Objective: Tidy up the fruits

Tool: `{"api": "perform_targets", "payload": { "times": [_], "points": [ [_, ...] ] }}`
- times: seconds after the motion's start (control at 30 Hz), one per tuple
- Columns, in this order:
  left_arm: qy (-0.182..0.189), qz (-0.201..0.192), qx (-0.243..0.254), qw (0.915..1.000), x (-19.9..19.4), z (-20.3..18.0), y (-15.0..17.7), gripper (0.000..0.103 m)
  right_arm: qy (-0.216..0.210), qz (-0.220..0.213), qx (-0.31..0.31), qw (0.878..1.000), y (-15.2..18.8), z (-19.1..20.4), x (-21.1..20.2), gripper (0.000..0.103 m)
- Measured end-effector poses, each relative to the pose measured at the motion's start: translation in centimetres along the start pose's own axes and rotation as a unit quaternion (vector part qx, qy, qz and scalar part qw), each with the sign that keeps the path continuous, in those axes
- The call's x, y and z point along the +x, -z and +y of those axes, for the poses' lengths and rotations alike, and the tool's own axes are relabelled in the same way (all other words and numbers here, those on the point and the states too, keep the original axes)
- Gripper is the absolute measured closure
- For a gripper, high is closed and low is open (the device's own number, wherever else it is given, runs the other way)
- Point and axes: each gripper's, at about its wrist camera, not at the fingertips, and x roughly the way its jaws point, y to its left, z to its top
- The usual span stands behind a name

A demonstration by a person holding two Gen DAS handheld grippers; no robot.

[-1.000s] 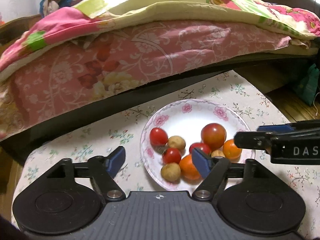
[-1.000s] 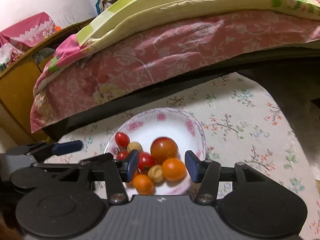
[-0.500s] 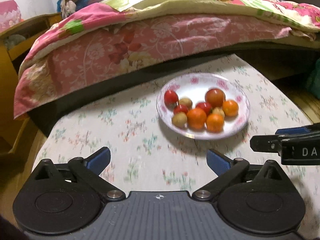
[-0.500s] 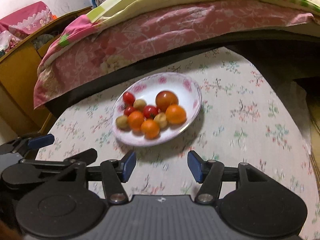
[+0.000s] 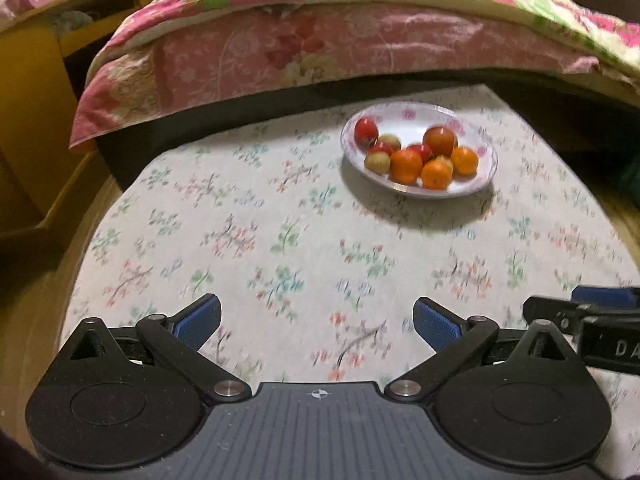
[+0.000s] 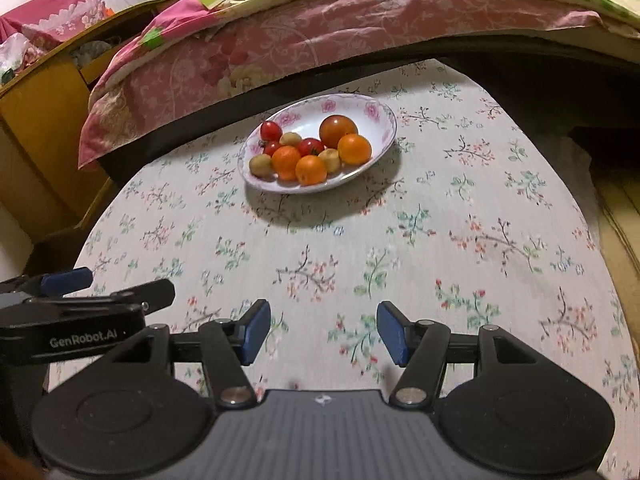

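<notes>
A white plate with pink flowers (image 5: 404, 114) (image 6: 306, 114) stands at the far side of the table. On it lie several fruits: a large red tomato (image 5: 440, 141) (image 6: 338, 131), small red tomatoes, oranges (image 5: 406, 166) (image 6: 354, 149) and small brownish-yellow fruits. My left gripper (image 5: 318, 320) hovers over the near part of the tablecloth, well back from the plate, open wide with nothing between its pads. My right gripper (image 6: 324, 330) is beside it, also open and empty, and its fingers (image 5: 604, 294) show at the right edge of the left wrist view.
A floral tablecloth (image 5: 280, 240) covers the rounded table. Behind it runs a bed with a pink floral quilt (image 5: 320, 48). A yellow wooden cabinet (image 5: 28, 120) stands to the left, and wooden floor (image 6: 620, 220) lies to the right.
Both grippers have drawn back from over the plate toward the table's near side, so the plate looks smaller and farther. The left jaws have spread wider and the right jaws slightly.
</notes>
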Motion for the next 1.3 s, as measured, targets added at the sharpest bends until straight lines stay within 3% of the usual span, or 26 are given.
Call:
{"api": "perform_targets", "payload": {
  "times": [0.13, 0.37, 1.3],
  "points": [
    [-0.018, 0.012, 0.009, 0.9997, -0.4, -0.2, 1.4, 0.000, 0.003, 0.005, -0.002, 1.000, 1.3, 0.3, -0.6, 0.051],
    [0.001, 0.037, -0.009, 0.9993, -0.8, 0.0, 2.8, 0.000, 0.004, 0.016, -0.014, 1.000, 3.2, 1.1, -1.1, 0.051],
    [0.008, 0.060, -0.037, 0.9975, -1.2, 0.1, 4.0, 0.000, 0.010, 0.031, -0.030, 0.999, 4.9, 2.3, -1.1, 0.050]
  ]
}}
